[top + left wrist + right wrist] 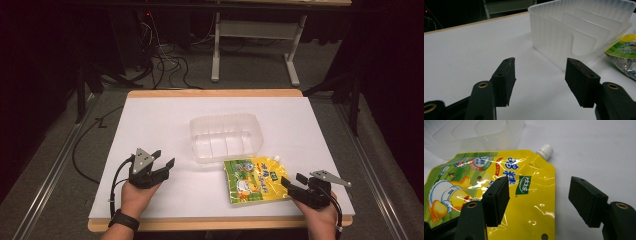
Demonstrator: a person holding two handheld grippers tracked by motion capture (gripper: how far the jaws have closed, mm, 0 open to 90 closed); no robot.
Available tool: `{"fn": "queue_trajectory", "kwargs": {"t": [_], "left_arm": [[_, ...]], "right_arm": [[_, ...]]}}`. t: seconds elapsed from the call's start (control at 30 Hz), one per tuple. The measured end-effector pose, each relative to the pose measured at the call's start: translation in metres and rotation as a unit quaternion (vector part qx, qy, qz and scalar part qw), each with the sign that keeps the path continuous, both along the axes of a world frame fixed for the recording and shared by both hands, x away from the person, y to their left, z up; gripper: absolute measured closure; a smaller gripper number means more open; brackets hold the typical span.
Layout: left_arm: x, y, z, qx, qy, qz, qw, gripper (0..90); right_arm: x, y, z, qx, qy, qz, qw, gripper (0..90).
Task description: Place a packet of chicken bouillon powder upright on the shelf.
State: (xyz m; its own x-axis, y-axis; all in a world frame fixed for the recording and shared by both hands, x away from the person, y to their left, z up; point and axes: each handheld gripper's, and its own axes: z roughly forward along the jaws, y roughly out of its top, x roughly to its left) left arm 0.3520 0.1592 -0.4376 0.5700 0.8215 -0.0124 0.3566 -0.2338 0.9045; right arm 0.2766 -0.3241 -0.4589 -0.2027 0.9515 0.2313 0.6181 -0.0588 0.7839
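the glossy yellow spouted foil pouch [254, 179] lies flat near the table's [150, 120] front right corner, touching the clear plastic bin [226, 137]; it looks soft, slippery, light, so pinch its right edge; right gripper [539, 200] and left gripper [540, 80] both gape, holding nothing

Clear plastic bin [226, 137] just beyond pouch [254, 179]

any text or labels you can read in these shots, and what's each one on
Pouch: large blue Chinese characters across its yellow front, cut by glare and the right claw's jaw; not readable for certain.
Pouch, green square badge: white characters, too small to read.
Pouch, round blue seal: print too blurred to read.
Pouch, small white tag at its green edge: digits, perhaps "23", unsure.
Box: no text.
Claws: no text.
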Motion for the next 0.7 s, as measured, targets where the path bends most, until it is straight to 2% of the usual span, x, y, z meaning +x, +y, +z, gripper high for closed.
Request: {"fn": "queue_trajectory", "kwargs": {"t": [0.07,0.13,0.17,0.2,0.23,0.3,0.47,0.57,0.63,0.7], "left_arm": [[0.001,-0.002,0.000,-0.001,-0.001,-0.004,1.0000,41.8],[0.002,-0.006,0.000,0.000,-0.003,-0.008,1.0000,41.7],[0.002,-0.006,0.000,0.000,-0.003,-0.008,1.0000,41.8],[0.003,-0.008,0.000,-0.001,-0.002,-0.013,0.9999,41.7],[0.003,-0.008,0.000,-0.001,-0.002,-0.013,0.9999,41.7],[0.003,-0.009,-0.001,-0.002,-0.002,-0.015,0.9999,41.7],[0.004,-0.010,-0.001,-0.001,-0.001,-0.018,0.9998,41.7],[0.003,-0.011,-0.001,0.001,-0.003,-0.019,0.9998,41.7],[0.002,-0.011,-0.001,0.002,-0.004,-0.021,0.9998,41.6],[0.002,-0.011,-0.002,0.004,-0.004,-0.021,0.9998,41.6]], "right_arm": [[-0.001,-0.003,-0.002,0.018,0.007,0.001,0.9998,33.6],[-0.002,-0.006,-0.007,0.032,0.024,-0.001,0.9992,35.1],[-0.002,-0.006,-0.007,0.032,0.024,-0.001,0.9992,35.1],[-0.001,-0.008,-0.011,0.040,0.039,-0.002,0.9985,36.8],[-0.001,-0.008,-0.011,0.040,0.039,-0.002,0.9985,36.8],[-0.001,-0.010,-0.014,0.058,0.052,-0.004,0.9970,39.0],[-0.001,-0.013,-0.019,0.093,0.069,-0.002,0.9933,44.7],[-0.001,-0.013,-0.020,0.100,0.072,-0.008,0.9923,48.0],[-0.001,-0.013,-0.021,0.121,0.078,-0.002,0.9896,50.6],[-0.001,-0.014,-0.022,0.129,0.079,0.000,0.9885,52.2]]}}
